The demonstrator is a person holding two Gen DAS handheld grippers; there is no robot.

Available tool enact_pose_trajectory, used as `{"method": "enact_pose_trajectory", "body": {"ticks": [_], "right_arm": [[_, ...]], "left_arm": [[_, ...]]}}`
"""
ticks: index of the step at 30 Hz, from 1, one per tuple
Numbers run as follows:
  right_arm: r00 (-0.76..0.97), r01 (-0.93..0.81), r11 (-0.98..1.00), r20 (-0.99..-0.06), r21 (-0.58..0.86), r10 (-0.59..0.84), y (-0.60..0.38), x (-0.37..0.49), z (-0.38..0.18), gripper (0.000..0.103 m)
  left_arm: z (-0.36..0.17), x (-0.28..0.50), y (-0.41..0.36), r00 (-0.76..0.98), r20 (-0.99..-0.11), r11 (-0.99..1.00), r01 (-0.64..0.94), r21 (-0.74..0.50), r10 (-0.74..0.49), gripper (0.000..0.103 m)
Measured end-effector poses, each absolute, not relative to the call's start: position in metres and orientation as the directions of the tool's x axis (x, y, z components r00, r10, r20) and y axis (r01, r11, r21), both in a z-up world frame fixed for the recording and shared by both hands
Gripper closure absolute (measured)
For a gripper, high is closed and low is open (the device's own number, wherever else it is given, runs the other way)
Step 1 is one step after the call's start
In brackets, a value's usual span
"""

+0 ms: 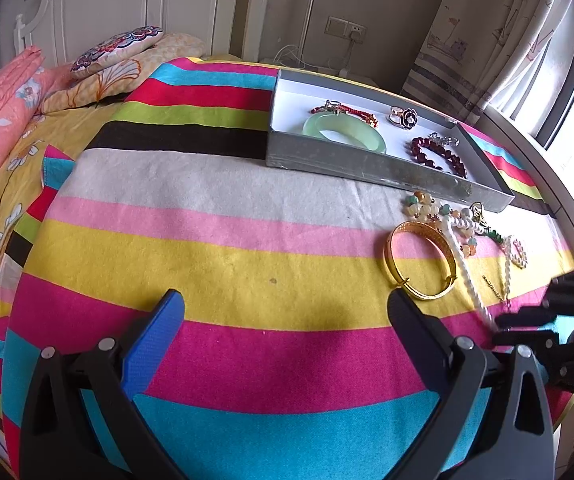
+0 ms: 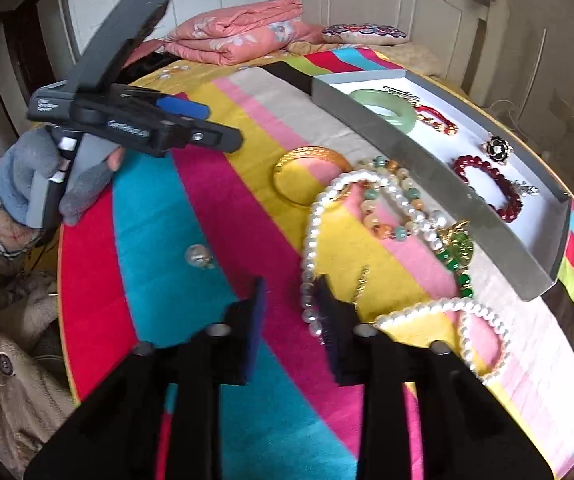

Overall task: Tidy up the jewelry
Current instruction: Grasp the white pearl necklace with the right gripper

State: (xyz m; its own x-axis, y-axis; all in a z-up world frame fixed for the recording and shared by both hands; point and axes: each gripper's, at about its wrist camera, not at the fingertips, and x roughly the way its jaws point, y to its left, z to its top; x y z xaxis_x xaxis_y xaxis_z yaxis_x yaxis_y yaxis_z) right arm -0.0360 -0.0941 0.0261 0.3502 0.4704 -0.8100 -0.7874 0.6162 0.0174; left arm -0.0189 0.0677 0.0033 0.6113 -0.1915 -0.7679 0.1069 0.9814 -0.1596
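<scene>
Left gripper's (image 1: pixel 285 298) jaws wide, right gripper's (image 2: pixel 291 280) narrower

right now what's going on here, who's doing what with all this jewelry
A person with a gripper in each hand is sorting jewelry from a striped cloth into a gray tray. The right gripper is down at the pearl necklace, jaws narrowly apart beside the strand, not gripping it. The left gripper hovers wide open and empty. A green bangle and a few pieces are already in the tray; the gold bangle is not.
</scene>
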Motion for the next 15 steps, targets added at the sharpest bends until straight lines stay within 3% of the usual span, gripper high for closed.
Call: {"method": "enact_pose_trajectory", "body": {"ticks": [4, 6, 8, 10, 15], "right_arm": [[0.407, -0.723, 0.689, -0.786, 0.034, 0.466, -0.105, -0.051, 0.024, 0.094], [0.429, -0.650, 0.751, -0.760, 0.116, 0.489, -0.117, -0.057, 0.027, 0.094], [0.447, -0.582, 0.768, -0.684, 0.267, 0.576, -0.137, -0.061, 0.036, 0.094], [0.454, -0.544, 0.704, -0.545, 0.457, 0.705, -0.162, -0.068, 0.044, 0.094], [0.496, -0.491, 0.624, -0.394, 0.608, 0.774, -0.192, -0.072, 0.043, 0.094]], "left_arm": [[0.003, -0.019, 0.068, 0.611, -0.768, 0.981, 0.108, -0.159, -0.191, 0.003], [0.004, -0.019, 0.068, 0.611, -0.768, 0.981, 0.107, -0.161, -0.193, 0.003], [0.004, -0.019, 0.068, 0.611, -0.767, 0.981, 0.107, -0.161, -0.193, 0.003], [0.004, -0.020, 0.067, 0.610, -0.768, 0.981, 0.115, -0.158, -0.195, 0.003], [0.015, -0.031, 0.044, 0.640, -0.734, 0.965, 0.251, -0.080, -0.227, 0.003]]}}
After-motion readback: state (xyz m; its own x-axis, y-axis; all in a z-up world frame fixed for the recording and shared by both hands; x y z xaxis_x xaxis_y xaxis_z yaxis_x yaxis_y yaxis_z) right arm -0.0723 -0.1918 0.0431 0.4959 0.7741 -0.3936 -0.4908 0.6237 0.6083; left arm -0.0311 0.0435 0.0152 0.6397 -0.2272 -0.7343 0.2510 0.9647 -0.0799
